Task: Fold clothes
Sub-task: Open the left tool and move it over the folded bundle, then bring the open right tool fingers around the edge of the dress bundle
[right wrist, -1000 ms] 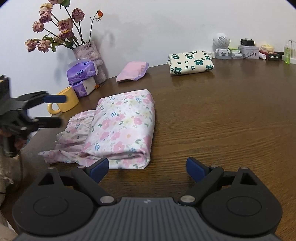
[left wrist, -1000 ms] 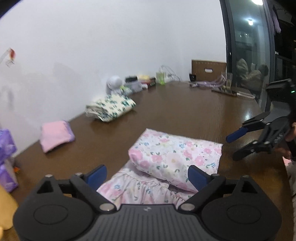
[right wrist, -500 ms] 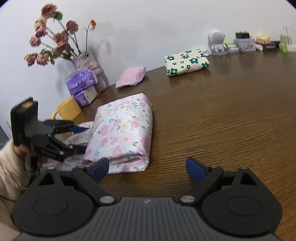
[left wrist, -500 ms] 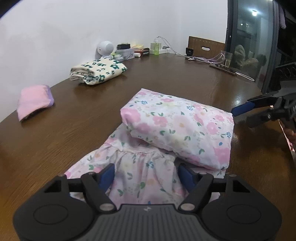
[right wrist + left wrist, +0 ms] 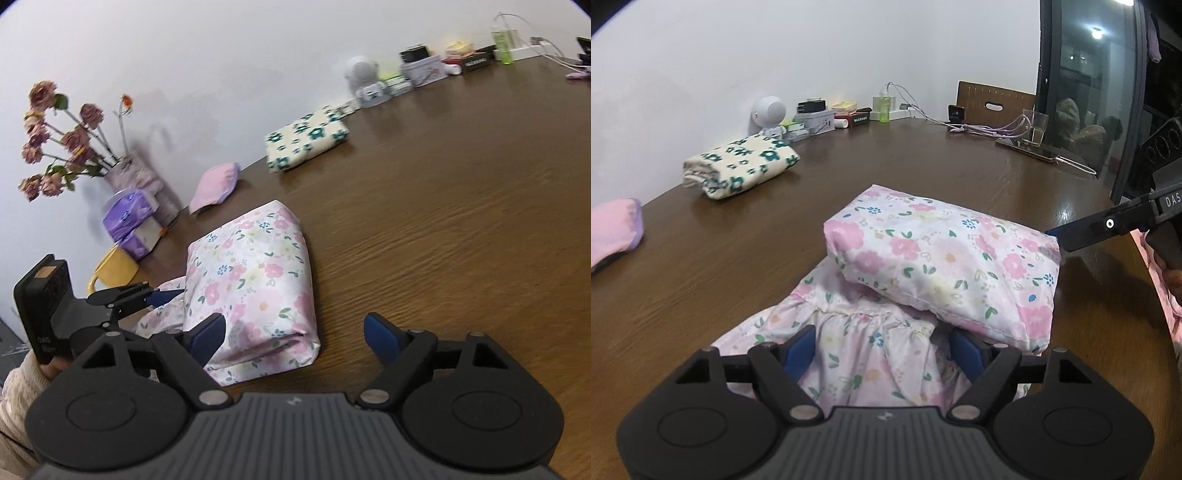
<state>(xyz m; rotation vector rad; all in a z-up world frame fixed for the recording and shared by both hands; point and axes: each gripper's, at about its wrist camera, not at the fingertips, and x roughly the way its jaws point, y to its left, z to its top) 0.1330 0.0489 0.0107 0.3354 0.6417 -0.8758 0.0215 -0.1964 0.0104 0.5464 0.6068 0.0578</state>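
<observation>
two tongs flank the floral garment.

Even indoor light, ceiling lamp glare on table, fisheye-curved edges, right view blurred

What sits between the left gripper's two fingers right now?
Ruffled floral cloth, trailing from under the folded floral bundle; left gripper jaws opening, shown in the left wrist view.

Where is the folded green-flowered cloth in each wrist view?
Left wrist: green-flowered cloth at upper left, on the table near the wall.
Right wrist: the same cloth sits above centre, by the wall.
Shared landmark: the round white speaker stands just behind it in both.
</observation>
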